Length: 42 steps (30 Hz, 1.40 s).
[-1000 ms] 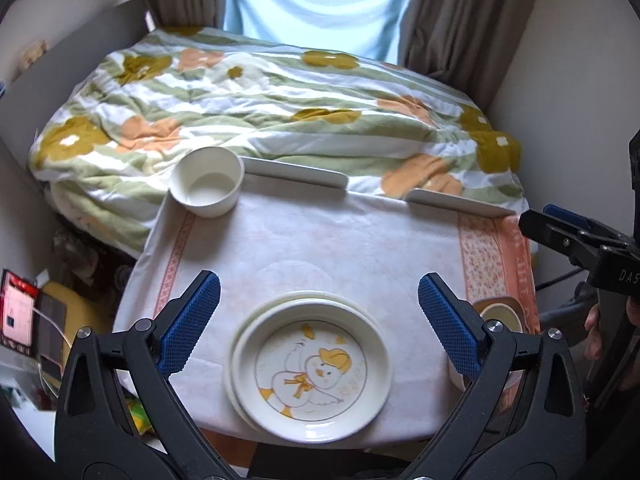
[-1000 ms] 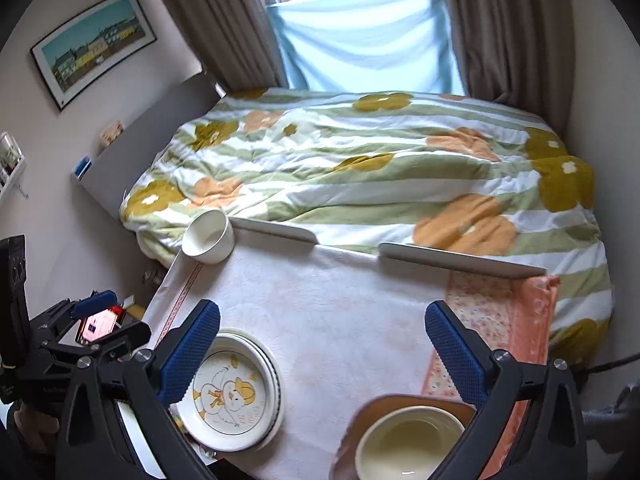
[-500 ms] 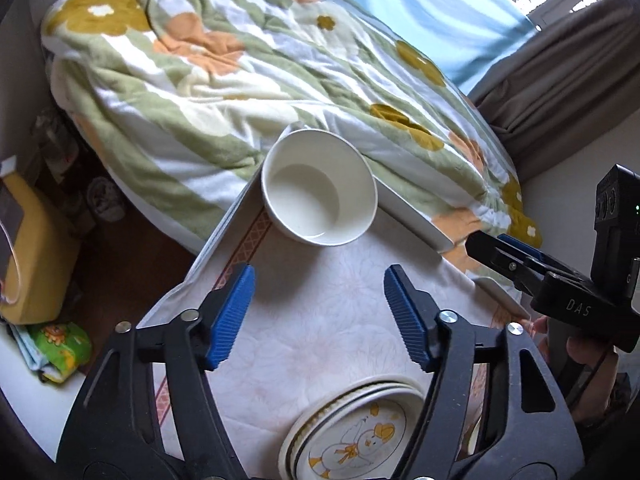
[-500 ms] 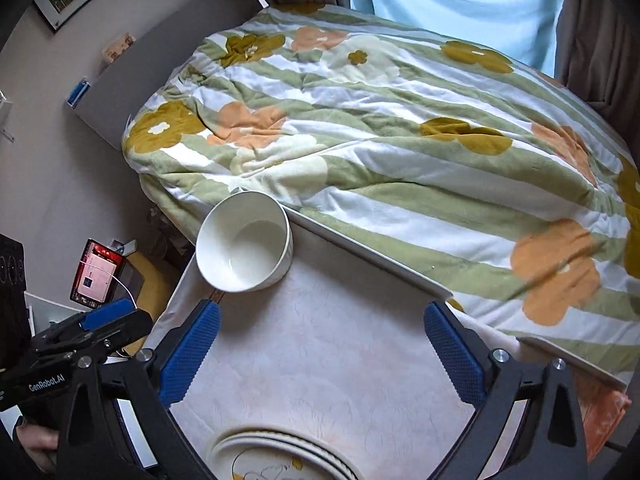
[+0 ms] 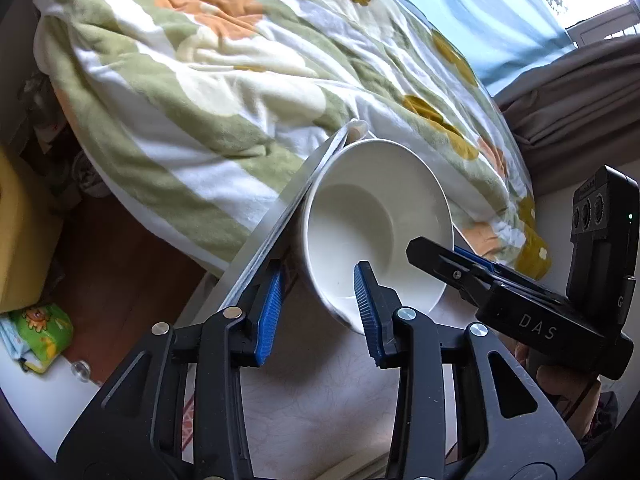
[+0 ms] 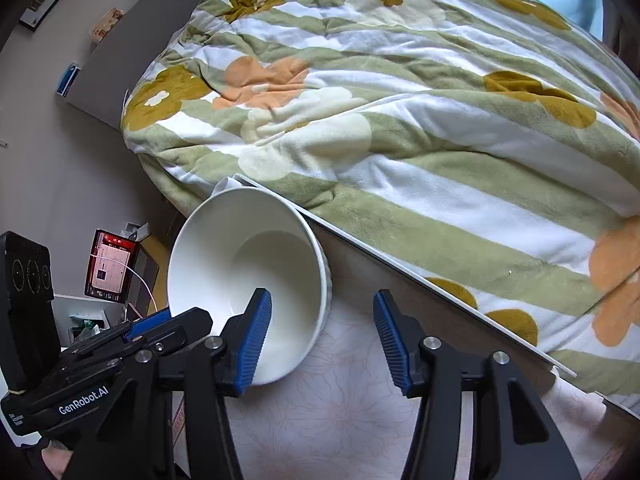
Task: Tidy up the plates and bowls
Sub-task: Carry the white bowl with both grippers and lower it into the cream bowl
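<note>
White bowl [image 5: 380, 216]: one, empty, deep, plain inside. It stands at the far left corner of the table [image 6: 340, 412], just beside the table's raised white edge strip [image 6: 400, 264]; in both wrist views it looks tilted, though how much of that is the lens I cannot tell.

Left gripper [image 5: 316, 312]: black frame, blue ribbed pads. Its jaws have just been closing and stand narrow, straddling the bowl's near-left rim: one pad outside the wall, the other inside the bowl. Whether the pads press on the rim I cannot tell.

Right gripper [image 6: 320, 336]: same make. Its jaws have just been closing and stand about half wide, straddling the bowl's right wall: the left pad is inside the bowl, while the right pad is clear of the wall, over the cloth. No grip shown.

Tablecloth [image 6: 320, 420]: pale, faint flower pattern, with a red patterned border [image 5: 188, 420].

Bed: just beyond the table, under a quilt [image 6: 400, 120] striped green and white with orange and mustard flowers.

Person: part of a hand [image 5: 560, 384] on the right gripper's handle.

Lit red screen [image 6: 110, 266]: low down, left of the table.
</note>
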### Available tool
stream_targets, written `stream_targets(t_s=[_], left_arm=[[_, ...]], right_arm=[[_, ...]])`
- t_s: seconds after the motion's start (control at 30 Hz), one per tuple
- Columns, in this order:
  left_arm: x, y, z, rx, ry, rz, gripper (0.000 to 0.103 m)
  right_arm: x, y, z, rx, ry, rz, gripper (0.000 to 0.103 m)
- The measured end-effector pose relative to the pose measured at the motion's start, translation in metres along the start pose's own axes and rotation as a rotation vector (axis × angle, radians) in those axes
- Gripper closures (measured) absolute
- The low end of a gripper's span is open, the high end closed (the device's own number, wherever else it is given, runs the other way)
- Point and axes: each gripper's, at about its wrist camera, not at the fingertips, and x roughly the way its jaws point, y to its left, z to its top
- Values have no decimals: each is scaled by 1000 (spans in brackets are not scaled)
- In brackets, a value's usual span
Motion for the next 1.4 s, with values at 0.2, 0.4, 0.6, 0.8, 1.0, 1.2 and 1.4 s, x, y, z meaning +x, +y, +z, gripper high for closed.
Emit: stream_targets(t_s=[0.2,0.4,0.6,0.8,1.0,1.2,1.4], left_arm=[[5,0,4,25,-3,33,88],[3,-8,3,77,-11,70,88],[-5,-19,-1,126,-28,87,88],[-29,-44,-15,192,-56,81,88],[-66,-89,-54,273,-81,49,88],[-93,-148,-119,371,-84,5,88],[-98,-212,-197,483,-58,-44,88]], right_arm=[[16,-1,2,0,25,12,86],[15,2,-1,-5,11,-1,88],[11,0,-9,15,-4,2,88],[-19,-2,-27,42,-65,6,88],[-83,-8,-63,84,-168,-14,88],[-157,-27,-130,126,-257,-77,88],[-215,-64,-209,204,-318,-134,88]])
